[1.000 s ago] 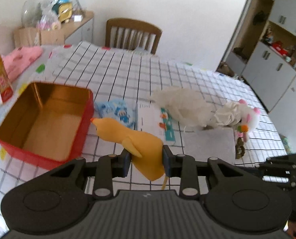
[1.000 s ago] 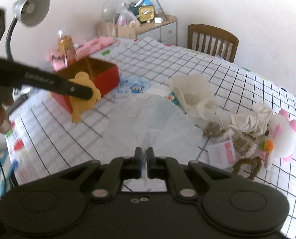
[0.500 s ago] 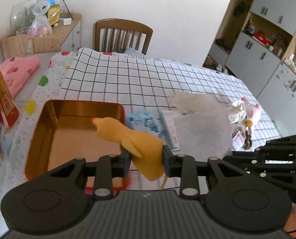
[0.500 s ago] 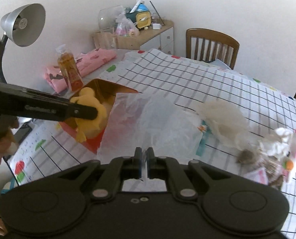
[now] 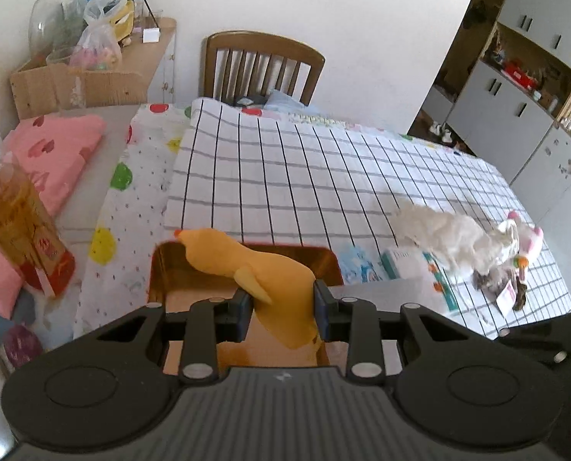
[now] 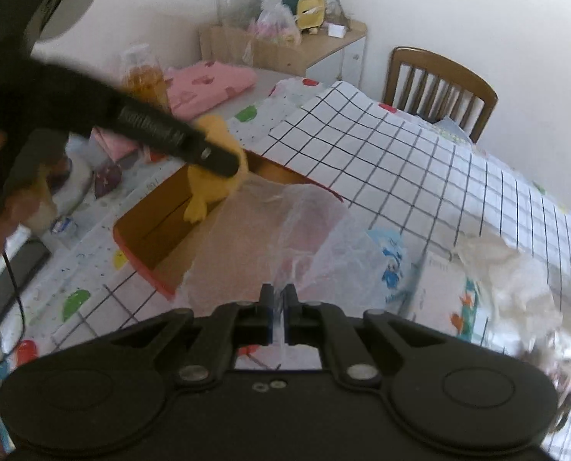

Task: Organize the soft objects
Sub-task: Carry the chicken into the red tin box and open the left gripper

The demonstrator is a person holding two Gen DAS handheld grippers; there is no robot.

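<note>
Jaws of the left gripper (image 5: 281,309) clamp a yellow plush duck (image 5: 262,276) above the red tin box (image 6: 147,242); the right gripper (image 6: 279,317) pinches a translucent plastic bag (image 6: 308,238) beside it.

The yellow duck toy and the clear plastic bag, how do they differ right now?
The yellow duck toy is opaque and plump; the clear plastic bag is thin and see-through. The left gripper clamps the duck with its jaws apart; the right gripper pinches the bag nearly shut. Both hang over the red tin.
</note>
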